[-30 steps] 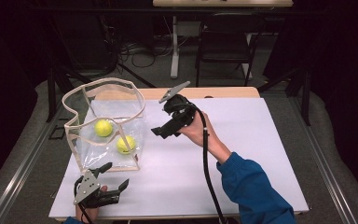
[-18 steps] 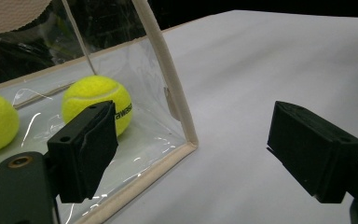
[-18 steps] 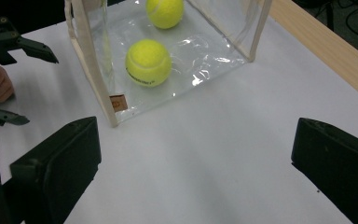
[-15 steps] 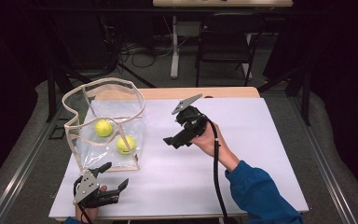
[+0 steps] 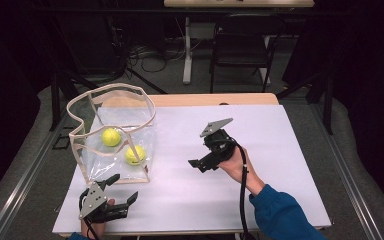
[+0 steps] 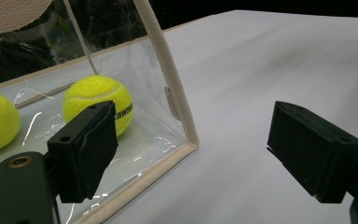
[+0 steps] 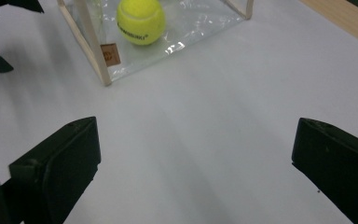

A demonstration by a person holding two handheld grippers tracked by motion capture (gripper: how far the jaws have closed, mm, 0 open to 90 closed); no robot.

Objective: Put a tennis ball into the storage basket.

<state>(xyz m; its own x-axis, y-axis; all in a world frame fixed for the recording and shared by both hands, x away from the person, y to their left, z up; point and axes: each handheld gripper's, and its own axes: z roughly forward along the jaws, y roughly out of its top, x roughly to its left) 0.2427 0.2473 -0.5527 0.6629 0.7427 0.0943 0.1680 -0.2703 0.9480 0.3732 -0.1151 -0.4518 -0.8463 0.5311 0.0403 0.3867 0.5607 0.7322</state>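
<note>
A clear plastic bag (image 5: 92, 167) with beige trim stands open at the table's left. Two yellow tennis balls (image 5: 111, 136) (image 5: 135, 155) lie inside it. My left gripper (image 5: 122, 188) rests open at the front left, just in front of the bag. In the left gripper view, the left gripper (image 6: 200, 149) straddles the bag's near corner trim (image 6: 168, 84), with one ball (image 6: 100, 102) behind the left jaw. My right gripper (image 5: 203, 164) hovers open over the table's middle, jaws empty. The right gripper view looks past the right gripper (image 7: 196, 172) to the bag (image 7: 93, 51) and a ball (image 7: 141, 21).
The white table top (image 5: 290, 150) stretches right of the bag, with a wooden strip (image 5: 205, 100) along its far edge. A black chair (image 5: 240, 50) and a table leg stand beyond it. A black cable (image 5: 242, 190) trails from the right gripper along the blue sleeve.
The right gripper has drawn back from beside the bag's mouth, moving right and toward the person over the table's middle. The left gripper and the balls have stayed put.
</note>
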